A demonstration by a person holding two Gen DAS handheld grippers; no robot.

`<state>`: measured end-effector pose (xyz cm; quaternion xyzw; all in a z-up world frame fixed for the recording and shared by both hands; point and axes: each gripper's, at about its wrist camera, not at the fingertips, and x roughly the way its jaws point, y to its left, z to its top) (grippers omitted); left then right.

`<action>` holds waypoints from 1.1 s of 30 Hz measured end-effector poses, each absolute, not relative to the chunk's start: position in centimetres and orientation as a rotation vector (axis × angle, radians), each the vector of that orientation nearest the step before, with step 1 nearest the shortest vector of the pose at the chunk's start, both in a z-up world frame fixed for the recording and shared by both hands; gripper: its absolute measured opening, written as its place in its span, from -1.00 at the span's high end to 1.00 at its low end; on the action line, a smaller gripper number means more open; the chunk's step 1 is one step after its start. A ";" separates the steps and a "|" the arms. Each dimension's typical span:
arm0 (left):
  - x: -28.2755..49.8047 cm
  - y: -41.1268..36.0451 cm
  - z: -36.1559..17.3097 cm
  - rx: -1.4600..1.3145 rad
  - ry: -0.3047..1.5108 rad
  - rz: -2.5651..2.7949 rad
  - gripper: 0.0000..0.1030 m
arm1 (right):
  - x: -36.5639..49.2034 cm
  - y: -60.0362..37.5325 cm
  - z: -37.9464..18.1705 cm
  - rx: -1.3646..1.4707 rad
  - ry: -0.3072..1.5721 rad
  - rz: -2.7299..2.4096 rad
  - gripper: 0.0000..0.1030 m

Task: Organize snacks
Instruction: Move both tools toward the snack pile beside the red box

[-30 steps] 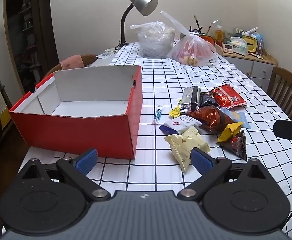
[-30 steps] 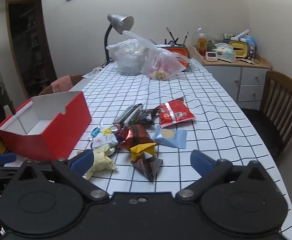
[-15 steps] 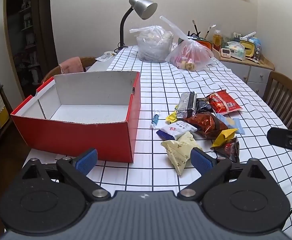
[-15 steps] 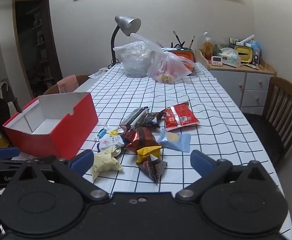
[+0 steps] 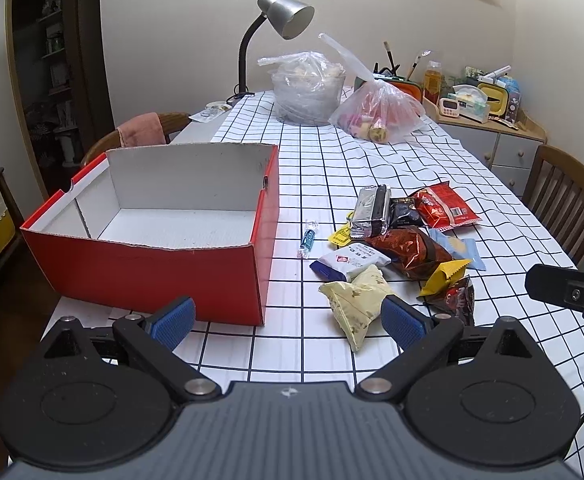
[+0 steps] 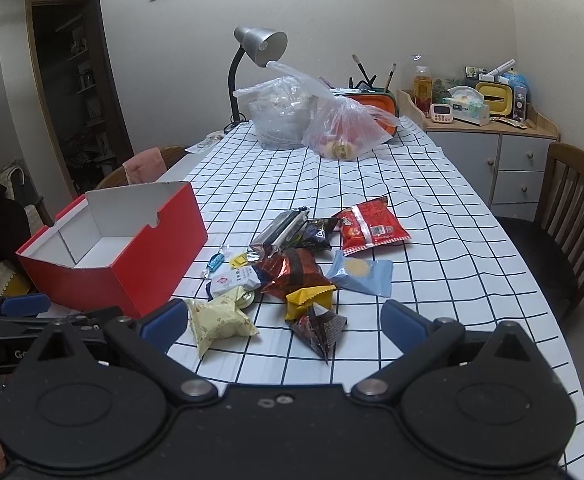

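An empty red box with a white inside stands on the left of the checked tablecloth. Right of it lies a loose pile of snack packets: a pale yellow one nearest, a dark triangular one, a red bag, a light blue one, a foil one. My left gripper hovers open near the table's front edge, in front of the box's corner. My right gripper is open above the near packets, holding nothing.
A desk lamp and two filled plastic bags stand at the table's far end. A wooden chair is on the right, another with a pink cloth behind the box. A cabinet fills the far right corner.
Both grippers have drawn back and risen a little, so the box and the packets look farther away. No packet has moved and both grippers stay open.
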<state>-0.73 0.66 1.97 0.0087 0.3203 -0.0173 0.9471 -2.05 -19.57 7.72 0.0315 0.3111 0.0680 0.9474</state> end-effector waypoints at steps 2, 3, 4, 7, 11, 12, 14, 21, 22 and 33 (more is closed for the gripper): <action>-0.7 0.6 2.0 0.021 0.651 -0.034 -0.94 | -2.0 -19.6 7.7 0.067 0.633 0.140 -1.00; -0.7 0.6 2.0 0.021 0.650 -0.034 -0.94 | -2.0 -19.6 7.7 0.067 0.633 0.140 -1.00; -0.7 0.7 2.0 0.020 0.650 -0.035 -0.94 | -2.0 -19.6 7.7 0.067 0.633 0.141 -1.00; -0.7 0.6 2.1 0.020 0.649 -0.035 -0.94 | -2.0 -19.6 7.7 0.067 0.635 0.144 -0.99; -0.8 0.7 2.2 0.024 0.647 -0.037 -0.94 | -2.1 -19.5 7.7 0.069 0.638 0.147 -0.99; -0.8 0.7 2.2 0.021 0.647 -0.037 -0.94 | -2.1 -19.5 7.6 0.070 0.639 0.146 -0.99; -0.8 0.7 2.2 0.021 0.646 -0.038 -0.94 | -2.1 -19.5 7.6 0.071 0.642 0.147 -0.99; -0.8 0.9 2.5 0.021 0.641 -0.041 -0.94 | -1.9 -19.4 7.4 0.067 0.648 0.141 -0.99; -0.8 0.9 2.5 0.021 0.641 -0.041 -0.94 | -1.9 -19.4 7.4 0.069 0.648 0.139 -0.99; -0.9 0.9 3.2 0.013 0.629 -0.053 -0.94 | -2.0 -19.2 7.5 0.068 0.644 0.163 -0.99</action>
